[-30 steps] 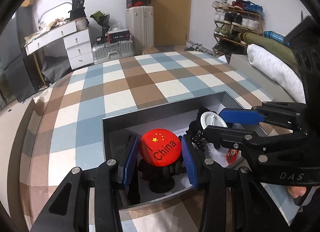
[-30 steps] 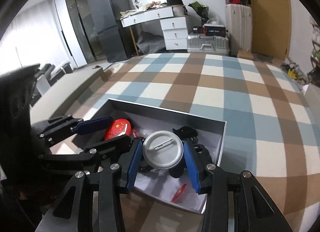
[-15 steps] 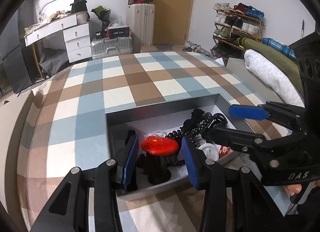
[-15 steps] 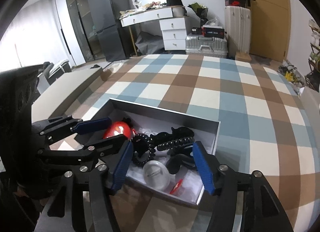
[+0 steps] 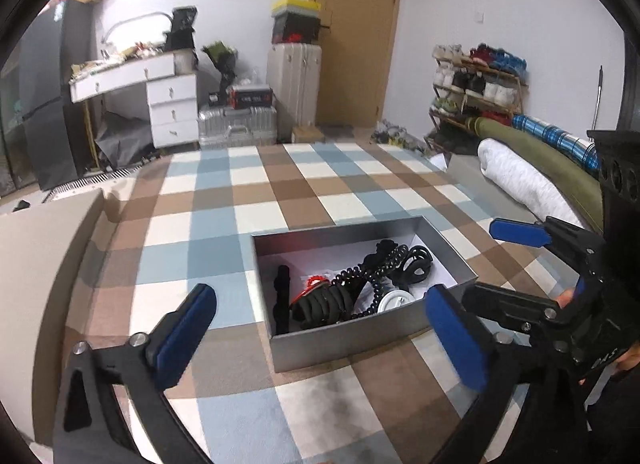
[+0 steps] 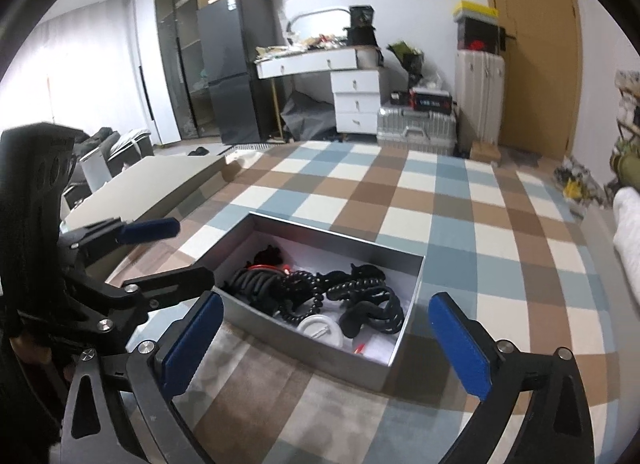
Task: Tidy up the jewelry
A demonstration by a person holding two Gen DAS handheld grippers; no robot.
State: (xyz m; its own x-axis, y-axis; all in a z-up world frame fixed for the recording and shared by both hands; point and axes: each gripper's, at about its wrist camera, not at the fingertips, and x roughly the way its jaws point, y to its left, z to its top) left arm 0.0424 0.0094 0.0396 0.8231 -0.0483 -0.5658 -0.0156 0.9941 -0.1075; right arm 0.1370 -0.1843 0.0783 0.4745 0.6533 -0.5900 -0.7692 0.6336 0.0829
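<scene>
Both tongs [image 5: 320,328] [image 6: 320,338] just spread, empty, badges back in box [image 5: 360,338] beyond.

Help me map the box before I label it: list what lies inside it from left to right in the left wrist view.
Black straight hair clip → bundle of black elastic hair ties → round white pin badge → black claw hair clip, all inside the open grey cardboard box.
</scene>
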